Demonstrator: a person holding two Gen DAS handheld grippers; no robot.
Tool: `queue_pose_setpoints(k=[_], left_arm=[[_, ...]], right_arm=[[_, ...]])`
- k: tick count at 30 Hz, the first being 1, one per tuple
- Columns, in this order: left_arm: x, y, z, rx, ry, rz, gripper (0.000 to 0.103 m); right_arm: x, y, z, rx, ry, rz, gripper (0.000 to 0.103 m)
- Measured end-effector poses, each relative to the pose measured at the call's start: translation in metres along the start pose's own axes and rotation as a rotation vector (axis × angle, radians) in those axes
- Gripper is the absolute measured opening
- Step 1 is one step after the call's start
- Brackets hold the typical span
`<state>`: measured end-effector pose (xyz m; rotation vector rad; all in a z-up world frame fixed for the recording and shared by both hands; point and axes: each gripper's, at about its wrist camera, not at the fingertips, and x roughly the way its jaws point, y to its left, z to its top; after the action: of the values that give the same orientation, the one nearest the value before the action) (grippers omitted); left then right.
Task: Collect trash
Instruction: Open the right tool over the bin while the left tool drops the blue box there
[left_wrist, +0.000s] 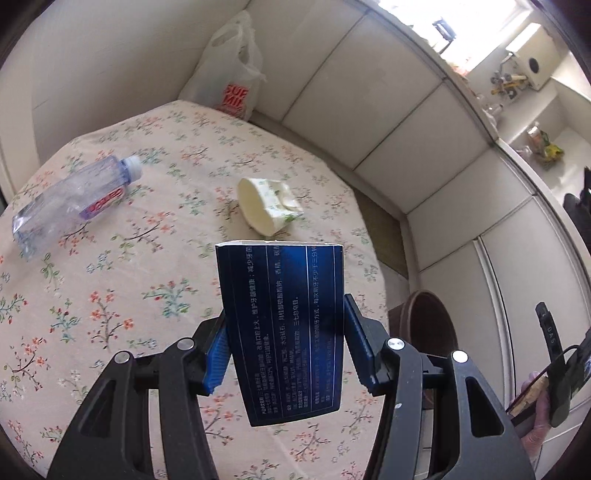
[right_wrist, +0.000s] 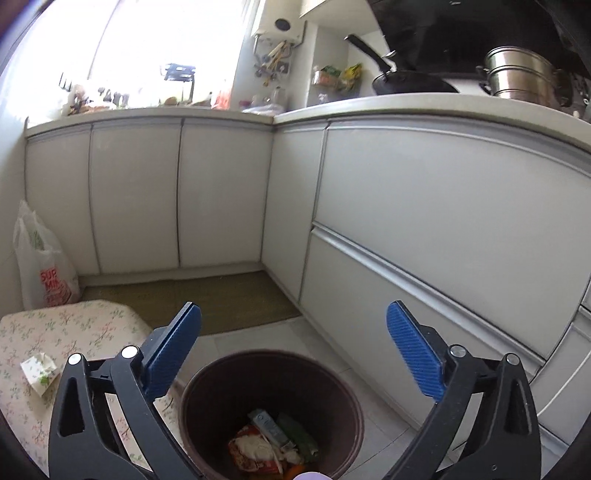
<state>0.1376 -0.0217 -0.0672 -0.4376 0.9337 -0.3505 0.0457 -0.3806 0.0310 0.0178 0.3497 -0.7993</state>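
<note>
On the floral tabletop (left_wrist: 110, 295), far left in the left wrist view, a clear bottle (left_wrist: 74, 195) lies on its side, cap pointing toward the far edge. Right of it, near the middle, a crushed paper cup (left_wrist: 266, 205) lies tipped over, well apart from the bottle. Behind both, past the tabletop's far edge, a white bag (left_wrist: 229, 70) with red print stands against the wall. In the foreground the left gripper (left_wrist: 284, 350) has its blue fingers (left_wrist: 218, 354) pinching a dark blue box (left_wrist: 284, 325) by its two long sides, held above the tabletop with its open end facing away. Right of the box, beside the tabletop's edge, the brown bin (left_wrist: 432, 325) stands on the floor.

In the right wrist view, a crumpled tissue (right_wrist: 40, 373) lies on the tabletop at far left. The right gripper (right_wrist: 295, 354) hangs over the bin (right_wrist: 273, 410), its fingers (right_wrist: 413, 354) spread wide with nothing between them. Wrappers (right_wrist: 266, 446) lie at the bin's bottom. White cabinets (right_wrist: 424, 206) line the walls behind
</note>
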Motion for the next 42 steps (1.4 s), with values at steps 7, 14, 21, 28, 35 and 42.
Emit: queue_pose_setpoints(k=[7,14,21,28,35,42], left_arm=[[0.016,-0.116,0.011,0.118,-0.04,-0.151,0.055],[0.039,-0.232,0.005,0.259,-0.072,-0.261,0.055],[0.074,-0.3,-0.011,0.353,-0.081,-0.284,0.056],[0.095,-0.328,-0.026,0.405,-0.05,-0.242,0.059],[0.094,-0.303,-0.038,0.409,-0.019,-0.16,0.067],[0.092,-0.216,-0.029,0.378,0.028,0.039,0.068]], right_arm=[[-0.003,-0.055,0.014,0.137,-0.018,-0.055,0.096],[0.022,-0.137,0.013,0.405,0.065,-0.133,0.096],[0.047,-0.2,-0.012,0.631,0.169,-0.185,0.096],[0.056,-0.221,-0.022,0.709,0.186,-0.186,0.096],[0.056,-0.208,-0.025,0.711,0.229,-0.114,0.096],[0.059,-0.172,-0.017,0.622,0.266,-0.018,0.096]])
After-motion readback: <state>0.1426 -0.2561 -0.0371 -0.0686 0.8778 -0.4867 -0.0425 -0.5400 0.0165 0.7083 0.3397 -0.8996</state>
